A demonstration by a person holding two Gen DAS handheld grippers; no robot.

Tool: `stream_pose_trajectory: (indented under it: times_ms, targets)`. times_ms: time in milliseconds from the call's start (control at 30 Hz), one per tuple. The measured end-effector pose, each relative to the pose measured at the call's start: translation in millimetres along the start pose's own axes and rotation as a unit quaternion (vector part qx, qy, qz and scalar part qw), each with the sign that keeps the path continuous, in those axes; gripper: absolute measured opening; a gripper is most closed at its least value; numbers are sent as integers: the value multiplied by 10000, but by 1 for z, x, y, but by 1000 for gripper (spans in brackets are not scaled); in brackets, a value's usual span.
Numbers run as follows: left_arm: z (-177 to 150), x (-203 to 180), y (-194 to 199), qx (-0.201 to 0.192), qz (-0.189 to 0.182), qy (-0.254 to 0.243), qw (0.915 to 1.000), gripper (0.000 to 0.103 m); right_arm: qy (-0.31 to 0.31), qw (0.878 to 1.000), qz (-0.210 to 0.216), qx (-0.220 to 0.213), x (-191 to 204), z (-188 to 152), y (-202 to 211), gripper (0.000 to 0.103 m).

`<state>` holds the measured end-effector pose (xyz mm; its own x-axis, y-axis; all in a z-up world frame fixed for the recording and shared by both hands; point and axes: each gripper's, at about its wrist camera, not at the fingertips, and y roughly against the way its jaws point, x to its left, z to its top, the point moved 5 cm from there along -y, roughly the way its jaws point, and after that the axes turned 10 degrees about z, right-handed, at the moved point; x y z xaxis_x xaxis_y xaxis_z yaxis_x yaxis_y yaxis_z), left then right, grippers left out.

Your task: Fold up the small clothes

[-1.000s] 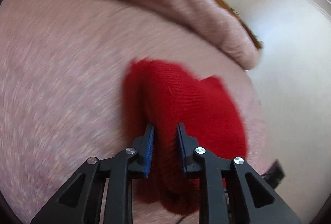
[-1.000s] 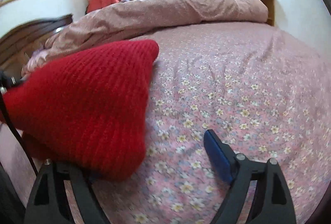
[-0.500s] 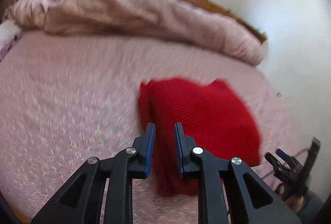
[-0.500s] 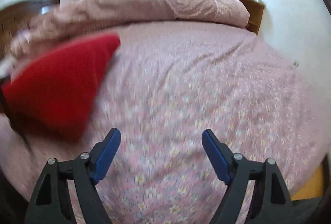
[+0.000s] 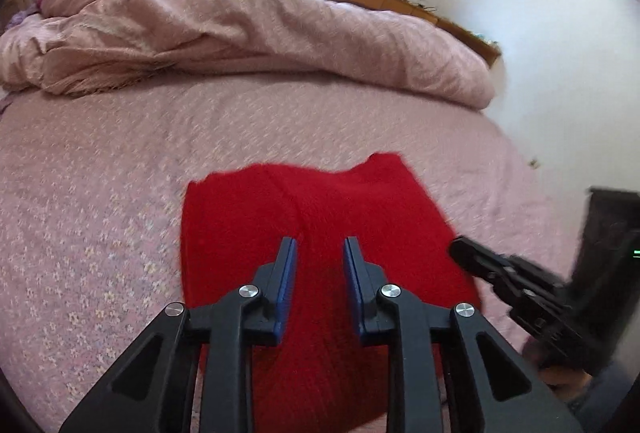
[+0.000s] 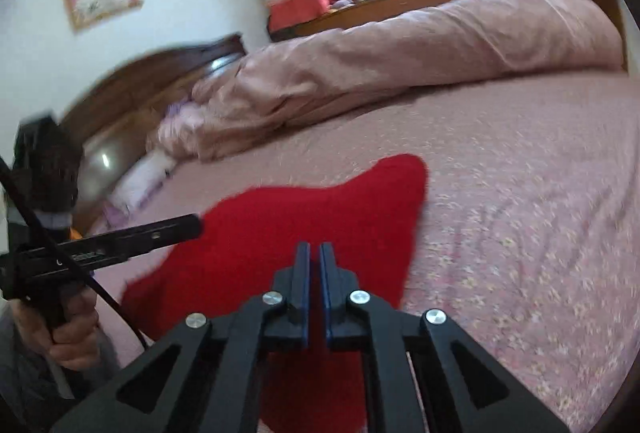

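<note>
A red knit garment (image 5: 312, 217) lies folded flat on the pink flowered bedsheet (image 5: 92, 217). My left gripper (image 5: 320, 245) hovers above its near part. Its jaws are opening, with a narrow gap and nothing pressed between the blue pads. The right gripper's tip (image 5: 460, 253) shows at the garment's right edge. In the right wrist view, my right gripper (image 6: 314, 249) stands shut above the red garment (image 6: 328, 217), pads almost touching and nothing between them. The left gripper (image 6: 192, 223) reaches in from the left over the garment's edge.
A rumpled pink duvet (image 5: 260, 29) runs along the back of the bed. A dark wooden headboard (image 6: 152, 89) stands to the left, a white wall (image 5: 560, 53) to the right. A person's hand (image 6: 68, 333) holds the left gripper's handle.
The left gripper let go of the red garment, which now lies flat on the sheet, and pulled back and up. The right gripper's wide-open jaws closed, and it swung over the garment.
</note>
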<state>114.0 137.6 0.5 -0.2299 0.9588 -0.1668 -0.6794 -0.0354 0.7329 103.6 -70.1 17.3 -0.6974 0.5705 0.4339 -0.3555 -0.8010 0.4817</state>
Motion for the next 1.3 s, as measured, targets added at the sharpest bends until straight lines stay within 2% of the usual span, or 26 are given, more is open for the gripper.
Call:
stream_pose_trajectory:
  times_ms: [100, 167, 267, 333, 433, 467, 567, 600, 633, 667, 700, 733, 867, 1300]
  targets:
    - [-19, 7, -13, 172, 184, 33, 9997, 18, 32, 9991, 195, 368, 4, -16, -19, 4]
    - [-21, 7, -12, 96, 267, -21, 9996, 18, -9, 9977, 316, 596, -2, -25, -33, 0]
    - [-20, 6, -10, 74, 279, -3, 9996, 18, 435, 9972, 8, 614, 8, -25, -38, 0]
    - [-22, 7, -8, 35, 256, 32, 9997, 18, 466, 9971, -93, 586, 11, -27, -37, 0]
    - [-23, 6, -4, -16, 302, -27, 9995, 18, 611, 9969, -263, 408, 20, -23, -25, 0]
    - [-23, 5, -3, -32, 319, -41, 9995, 18, 696, 9967, -327, 269, 26, -20, -18, 3]
    - [-22, 3, -5, 3, 327, -55, 9994, 18, 685, 9975, 159, -20, 37, -10, 0, 3]
    - [-23, 3, -6, 8, 337, -57, 9994, 18, 711, 9972, 200, -94, 42, -9, 1, 3]
    - [-23, 2, -5, 15, 341, -65, 9994, 18, 781, 9969, 39, -100, 44, -10, 0, 3]
    - [-23, 2, -6, 25, 351, -73, 9994, 18, 850, 9963, -102, 11, 44, -12, -7, 3]
    - [-25, 2, -7, 68, 362, -77, 9993, 18, 874, 9951, -236, 403, 40, -21, -24, 2]
    - [-26, 2, -9, 108, 381, -71, 9992, 18, 851, 9947, -251, 525, 35, -27, -31, 1]
    - [-26, 3, -11, 120, 368, -9, 9993, 18, 639, 9956, -60, 684, 29, -30, -41, 0]
    - [-27, -2, -10, 42, 478, -110, 9988, 18, 815, 9949, -118, 577, 33, -32, -36, 0]
